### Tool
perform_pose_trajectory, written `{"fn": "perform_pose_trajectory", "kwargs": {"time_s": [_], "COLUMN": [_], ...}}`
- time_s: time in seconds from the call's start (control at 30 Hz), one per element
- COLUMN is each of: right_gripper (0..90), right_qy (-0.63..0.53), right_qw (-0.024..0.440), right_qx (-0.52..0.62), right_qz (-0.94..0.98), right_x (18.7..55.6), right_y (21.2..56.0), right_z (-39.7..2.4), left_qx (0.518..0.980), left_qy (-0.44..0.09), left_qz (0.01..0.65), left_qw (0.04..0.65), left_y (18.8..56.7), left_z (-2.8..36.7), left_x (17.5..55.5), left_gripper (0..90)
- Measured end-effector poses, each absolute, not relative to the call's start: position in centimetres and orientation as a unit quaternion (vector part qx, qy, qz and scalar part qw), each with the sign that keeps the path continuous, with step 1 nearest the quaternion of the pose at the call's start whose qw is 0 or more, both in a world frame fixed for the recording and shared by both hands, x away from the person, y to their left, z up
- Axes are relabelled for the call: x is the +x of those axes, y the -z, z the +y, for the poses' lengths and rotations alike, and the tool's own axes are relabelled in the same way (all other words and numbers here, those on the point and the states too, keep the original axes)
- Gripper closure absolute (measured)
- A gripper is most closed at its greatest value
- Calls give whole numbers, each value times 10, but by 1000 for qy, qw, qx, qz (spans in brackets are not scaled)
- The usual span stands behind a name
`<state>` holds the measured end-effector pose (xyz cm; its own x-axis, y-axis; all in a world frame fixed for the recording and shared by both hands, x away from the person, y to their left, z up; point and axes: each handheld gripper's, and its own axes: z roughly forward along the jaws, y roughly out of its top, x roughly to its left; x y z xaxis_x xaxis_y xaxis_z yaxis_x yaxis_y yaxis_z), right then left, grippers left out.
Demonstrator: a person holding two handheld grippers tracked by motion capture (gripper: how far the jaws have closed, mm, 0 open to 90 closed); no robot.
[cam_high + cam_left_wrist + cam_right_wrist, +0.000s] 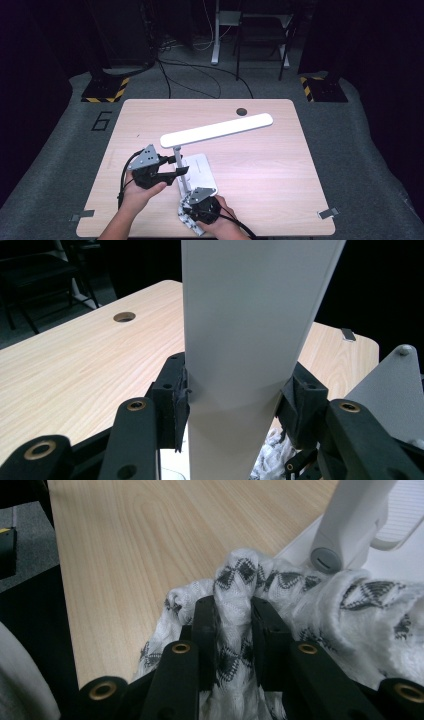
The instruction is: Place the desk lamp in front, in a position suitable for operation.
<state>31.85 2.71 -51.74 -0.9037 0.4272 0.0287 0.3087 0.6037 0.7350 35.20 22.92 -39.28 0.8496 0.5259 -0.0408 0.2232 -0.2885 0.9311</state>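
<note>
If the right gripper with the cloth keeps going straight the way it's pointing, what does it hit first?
Most likely the lamp's post, near its foot on the white base. The right gripper, shut on the cloth, points at it, and the cloth seems almost there; depth is uncertain.

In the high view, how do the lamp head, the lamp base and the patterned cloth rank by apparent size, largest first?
1. Lamp head, the long white bar.
2. Lamp base, the flat white plate, partly hidden.
3. Patterned cloth, mostly covered by the right claw, so its true size is unsure.

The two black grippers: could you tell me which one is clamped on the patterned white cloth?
The right gripper, near the table's front edge, pinches the black-patterned white cloth; the left gripper clamps the white desk lamp's upright instead.
</note>
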Motion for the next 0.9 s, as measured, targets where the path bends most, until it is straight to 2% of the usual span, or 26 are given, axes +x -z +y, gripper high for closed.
{"fn": "perform_pose_trajectory", "kwargs": {"time_s": [0.2, 0.43, 0.53, 0.9], "right_gripper": [755, 756, 755, 750], "right_qy": [-391, -388, -385, -388], "right_qw": [85, 83, 96, 89], "right_qx": [220, 287, 301, 294], "right_qz": [890, 872, 867, 869], "right_x": [323, 333, 338, 332], "right_y": [518, 518, 517, 517], "right_z": [6, -34, -47, -29], "left_qx": [790, 790, 791, 790], "left_qy": [-138, -137, -134, -135], "left_qz": [235, 236, 236, 240], "left_qw": [549, 549, 548, 548], "left_y": [393, 393, 393, 394], "left_z": [231, 231, 230, 229], "left_x": [352, 353, 353, 353], "left_gripper": [525, 524, 523, 521]}}
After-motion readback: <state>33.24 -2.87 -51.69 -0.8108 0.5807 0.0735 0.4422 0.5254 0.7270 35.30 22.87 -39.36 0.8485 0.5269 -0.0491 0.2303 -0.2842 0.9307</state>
